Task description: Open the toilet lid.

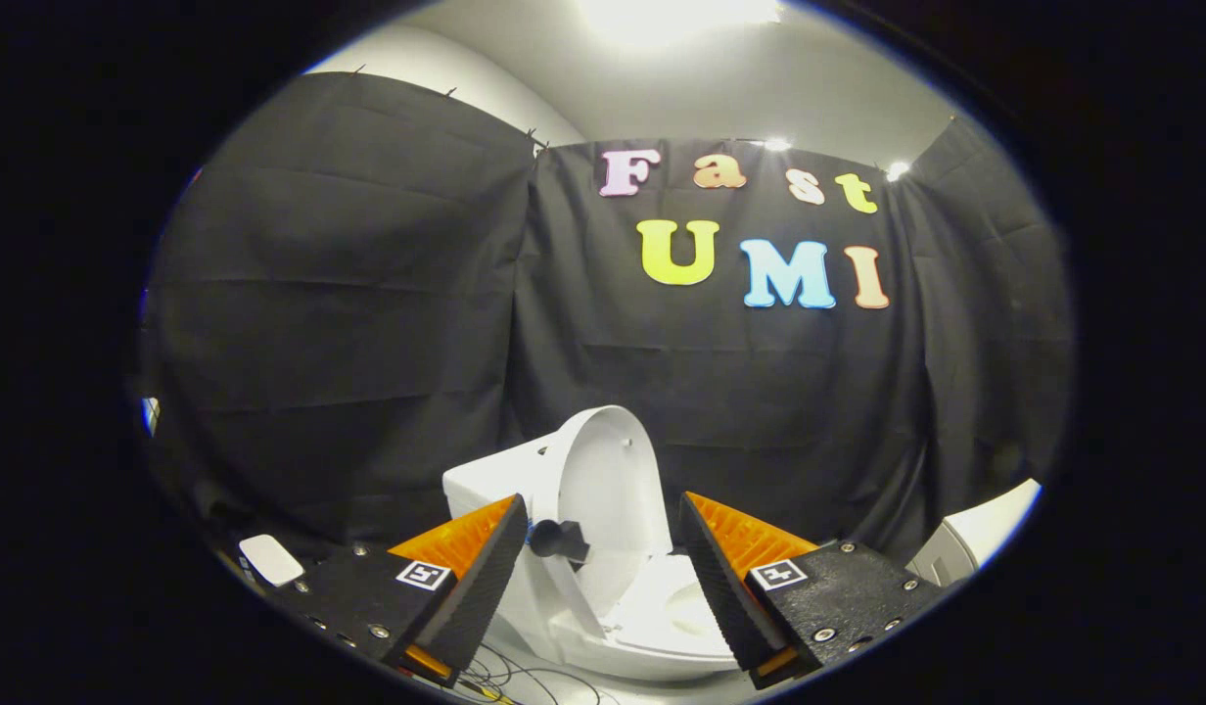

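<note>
Gripper view. A white toilet (623, 587) is standing against the booth's black cloth wall (368, 294), and its lid (603, 480) is standing raised, close to upright, with its pale inner face turned toward the camera. Below the lid, the seat ring (676, 612) is lying flat over the bowl; what the bowl is holding cannot be made out from this angle. A squared white body (490, 480) is sitting behind the lid on the side of the left finger. A small dark knob (557, 539) is projecting from the toilet's side, just beside the tip of the left finger.

The gripper (603, 534) is hovering in front of the toilet with its jaws set wide apart, gripping nothing; the raised lid and the seat are showing in the gap between the two fingers and just beyond their tips. Each finger is carrying a small square black-and-white marker tag (424, 575); its pattern is not readable as text.

A flat white object (269, 559) is lying low beside the left finger, and a white rounded fixture (975, 539) is showing past the right finger; neither can be identified further. Thin dark cables (505, 676) are trailing on the floor beneath the toilet's base. A bright ceiling light (676, 15) is glaring above the cloth.
</note>
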Available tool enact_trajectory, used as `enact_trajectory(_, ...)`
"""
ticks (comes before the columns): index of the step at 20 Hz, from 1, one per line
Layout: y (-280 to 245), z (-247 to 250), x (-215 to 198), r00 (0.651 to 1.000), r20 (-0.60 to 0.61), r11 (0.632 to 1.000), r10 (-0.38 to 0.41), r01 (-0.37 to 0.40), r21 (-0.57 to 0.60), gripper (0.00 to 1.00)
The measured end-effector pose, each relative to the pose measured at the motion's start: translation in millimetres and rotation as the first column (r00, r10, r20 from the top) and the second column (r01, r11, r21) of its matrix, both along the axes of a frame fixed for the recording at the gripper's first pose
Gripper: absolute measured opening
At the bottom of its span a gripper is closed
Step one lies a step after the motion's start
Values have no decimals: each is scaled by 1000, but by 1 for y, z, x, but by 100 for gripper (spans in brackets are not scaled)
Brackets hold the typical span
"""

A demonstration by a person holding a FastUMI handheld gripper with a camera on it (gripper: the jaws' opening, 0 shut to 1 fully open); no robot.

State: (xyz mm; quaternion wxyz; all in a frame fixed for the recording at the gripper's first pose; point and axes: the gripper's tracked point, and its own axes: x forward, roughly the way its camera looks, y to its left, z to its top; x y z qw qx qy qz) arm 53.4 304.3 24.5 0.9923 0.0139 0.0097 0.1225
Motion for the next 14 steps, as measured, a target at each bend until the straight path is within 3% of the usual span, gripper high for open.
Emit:
enact_trajectory(2,-48,13,0,998,34,999,-43,44,-26,95)
enact_trajectory(5,-109,42,-2,988,111,994,-105,102,26,95)
enact_trajectory(9,-171,42,-7,983,131,992,-127,128,5,95)
enact_trajectory(14,-229,47,-20,979,168,991,-114,101,88,95)
